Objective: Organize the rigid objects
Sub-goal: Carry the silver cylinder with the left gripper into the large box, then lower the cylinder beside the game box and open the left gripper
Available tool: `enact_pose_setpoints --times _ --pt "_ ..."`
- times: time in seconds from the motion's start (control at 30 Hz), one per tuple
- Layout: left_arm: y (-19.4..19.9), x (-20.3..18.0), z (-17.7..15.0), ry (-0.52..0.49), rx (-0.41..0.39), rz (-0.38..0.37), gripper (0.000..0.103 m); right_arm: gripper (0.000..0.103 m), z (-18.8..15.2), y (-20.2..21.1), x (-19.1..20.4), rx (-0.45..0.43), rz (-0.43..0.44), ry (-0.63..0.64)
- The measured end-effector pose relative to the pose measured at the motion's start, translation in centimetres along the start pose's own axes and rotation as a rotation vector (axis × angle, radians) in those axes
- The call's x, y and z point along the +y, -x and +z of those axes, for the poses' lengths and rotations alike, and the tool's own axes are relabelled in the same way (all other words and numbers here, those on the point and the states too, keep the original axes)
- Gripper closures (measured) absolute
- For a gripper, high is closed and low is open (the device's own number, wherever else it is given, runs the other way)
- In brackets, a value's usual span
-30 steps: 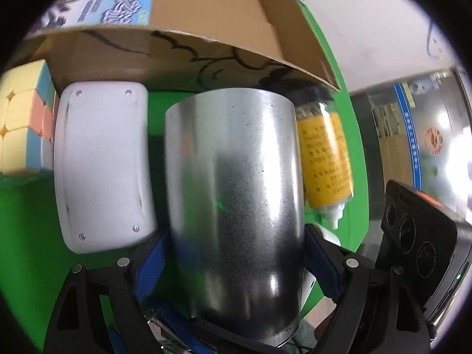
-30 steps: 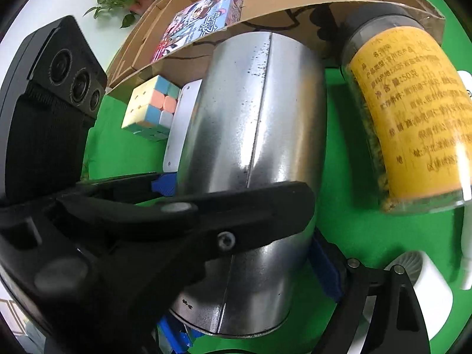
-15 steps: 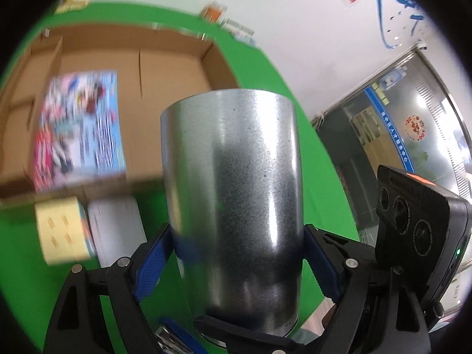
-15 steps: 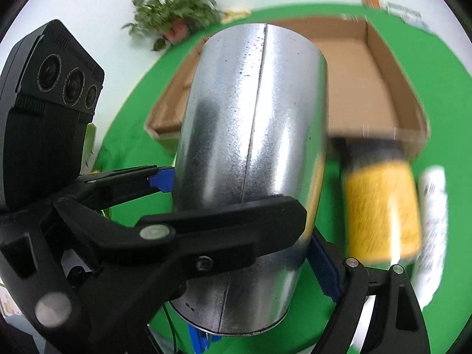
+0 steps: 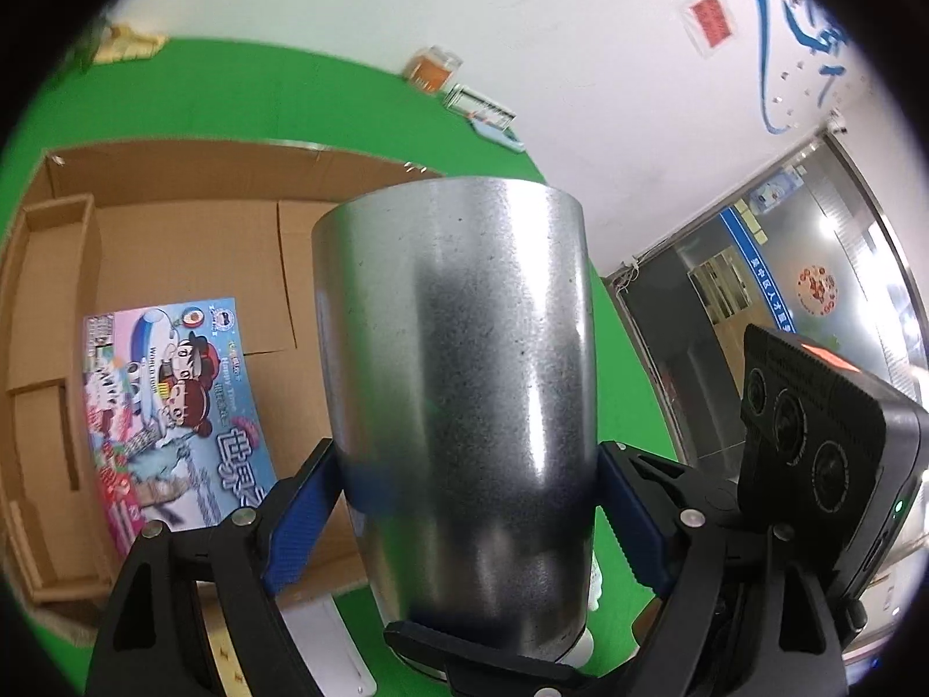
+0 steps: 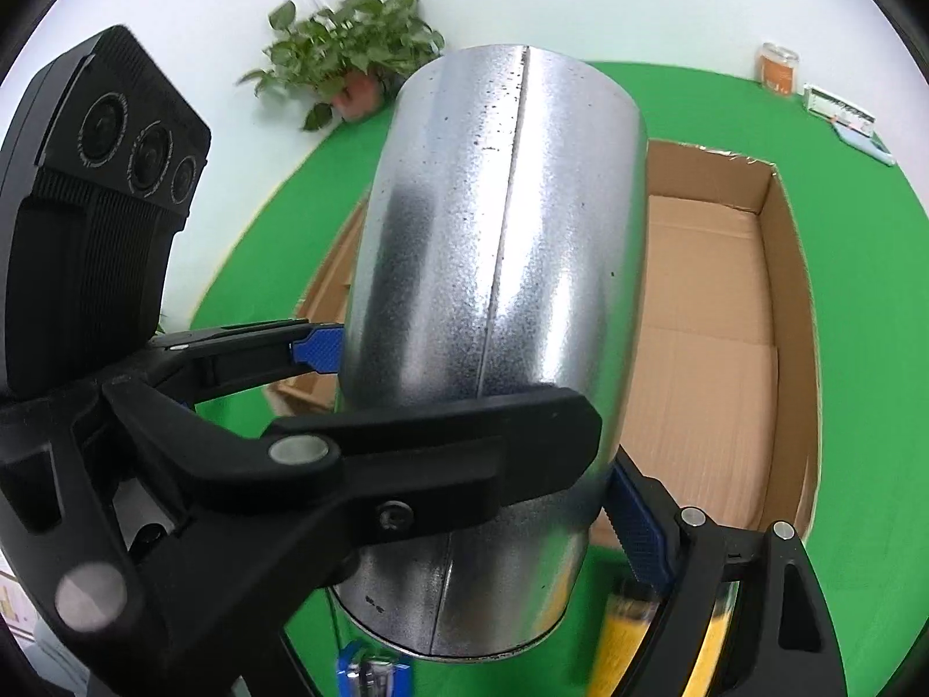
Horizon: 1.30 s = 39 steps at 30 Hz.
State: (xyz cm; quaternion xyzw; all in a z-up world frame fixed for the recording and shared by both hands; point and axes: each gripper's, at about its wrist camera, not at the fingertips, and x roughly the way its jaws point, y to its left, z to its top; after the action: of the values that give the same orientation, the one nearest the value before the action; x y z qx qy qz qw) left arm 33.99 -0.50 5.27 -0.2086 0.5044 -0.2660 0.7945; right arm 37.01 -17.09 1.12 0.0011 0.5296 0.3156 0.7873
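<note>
Both the left gripper [image 5: 464, 499] and right gripper [image 6: 482, 435] clamp the metal cup [image 5: 464, 383] aloft near the cardboard box [image 5: 174, 267], which holds only a picture book [image 5: 168, 418]; other items apparently remain on the table [image 6: 871, 267].

Both grippers angle downward, the left gripper [image 5: 458, 514] and the right gripper [image 6: 482, 435] each with blue-padded fingers [image 5: 299, 523] clamped wide against the metal cup [image 5: 458, 383].
</note>
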Motion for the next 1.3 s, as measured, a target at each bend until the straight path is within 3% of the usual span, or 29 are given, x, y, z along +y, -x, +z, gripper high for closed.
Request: enact_pose_setpoints --times 0.27,0.5,0.7,0.83,0.9,0.93,1.13,1.3 --pt "-6.1 4.9 0.4 0.108 0.116 -0.020 0.017 0.018 -0.4 -5.7 -3.7 0.131 0.024 -0.088" --pt "-9.3 7.6 -0.8 0.166 0.194 0.040 0.017 0.019 -0.9 -10.6 -5.3 0.233 0.049 -0.167" --pt "-9.6 6.9 -0.4 0.164 0.201 0.052 0.017 0.018 -0.4 -10.4 -6.3 0.253 0.060 -0.173" --pt "-9.7 6.8 -0.3 0.162 0.202 0.072 0.017 0.018 -0.6 -8.1 -5.9 0.212 0.083 -0.138" --pt "-9.9 6.9 0.0 0.168 0.210 0.080 0.017 0.028 -0.6 -8.4 -6.0 0.213 0.048 -0.136" --pt "-10.1 6.8 0.3 0.170 0.214 0.083 0.017 0.026 -0.9 -8.5 -6.0 0.205 0.056 -0.141" --pt "-10.1 5.3 0.7 0.135 0.218 0.118 0.017 0.026 -1.8 -8.3 -6.6 0.191 0.104 -0.171" --pt "-8.2 3.7 1.0 0.043 0.163 0.175 0.017 0.026 -2.3 -8.6 -6.3 0.195 0.103 -0.153"
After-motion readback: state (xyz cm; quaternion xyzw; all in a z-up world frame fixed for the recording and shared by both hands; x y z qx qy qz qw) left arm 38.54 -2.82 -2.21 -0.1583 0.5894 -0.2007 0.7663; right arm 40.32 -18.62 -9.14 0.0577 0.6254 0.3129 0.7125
